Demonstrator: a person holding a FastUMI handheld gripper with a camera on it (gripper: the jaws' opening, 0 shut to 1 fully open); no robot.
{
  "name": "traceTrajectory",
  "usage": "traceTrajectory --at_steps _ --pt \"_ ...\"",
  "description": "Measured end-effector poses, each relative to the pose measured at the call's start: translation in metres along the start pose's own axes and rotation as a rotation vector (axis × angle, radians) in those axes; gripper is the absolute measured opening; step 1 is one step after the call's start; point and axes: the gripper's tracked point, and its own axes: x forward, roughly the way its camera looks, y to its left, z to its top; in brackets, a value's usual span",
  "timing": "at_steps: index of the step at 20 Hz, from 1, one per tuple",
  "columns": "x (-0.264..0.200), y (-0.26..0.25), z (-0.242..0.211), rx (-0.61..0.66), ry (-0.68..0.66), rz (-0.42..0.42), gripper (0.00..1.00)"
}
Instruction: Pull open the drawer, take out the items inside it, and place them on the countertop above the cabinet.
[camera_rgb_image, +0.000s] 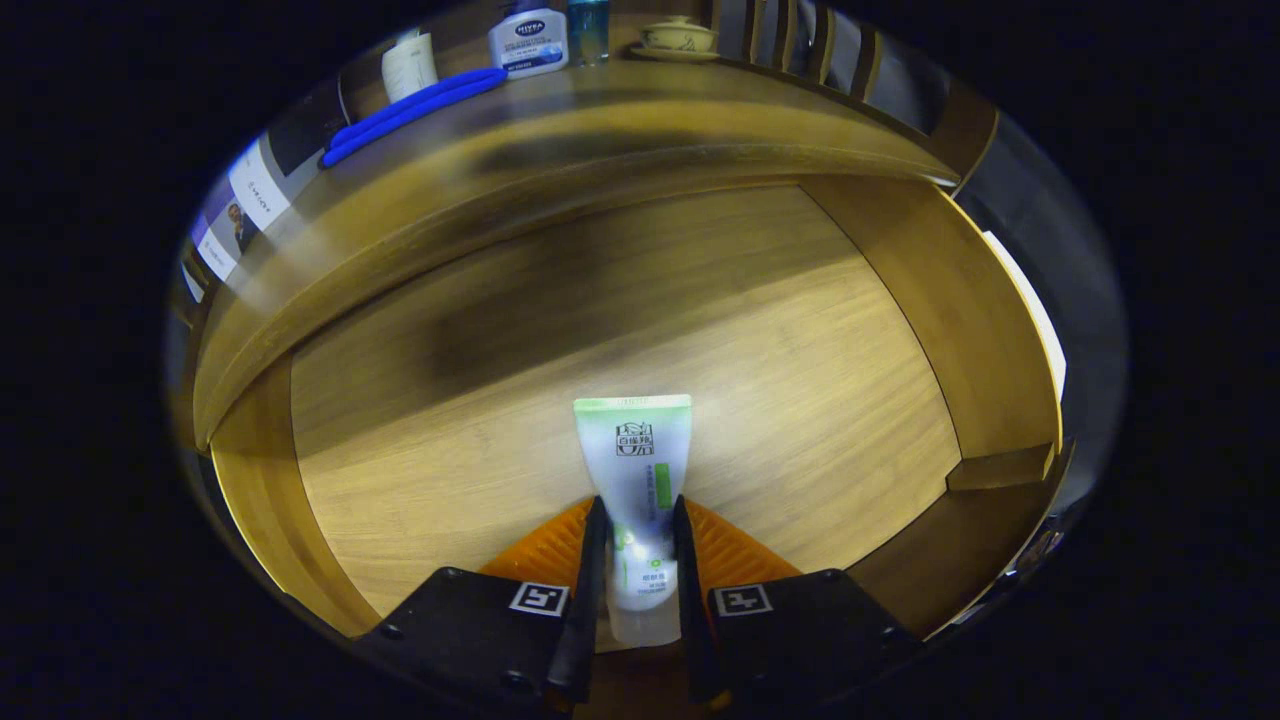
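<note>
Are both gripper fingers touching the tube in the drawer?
Touching. The gripper view shows the gripper with both fingers pressed against the sides of the white-and-green tube, no gap either side, above the open drawer's floor.

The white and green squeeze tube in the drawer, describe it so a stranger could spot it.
Look in the open wooden drawer below the countertop. The white squeeze tube with a green band lies on its floor, clamped between the gripper fingers; the other toiletries sit on the countertop.

Claw (638, 520) on black blocks with square markers (screws at corners)
</note>
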Motion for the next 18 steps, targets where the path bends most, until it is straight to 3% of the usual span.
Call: traceTrajectory --at_steps 1,8,18 --pt "-0.002 0.0 0.001 0.001 -0.002 0.009 0.25" --pt "-0.011 0.0 0.015 0.024 -0.124 0.052 0.24" --pt "-0.072 -0.009 0.025 0.013 -0.319 0.049 0.24"
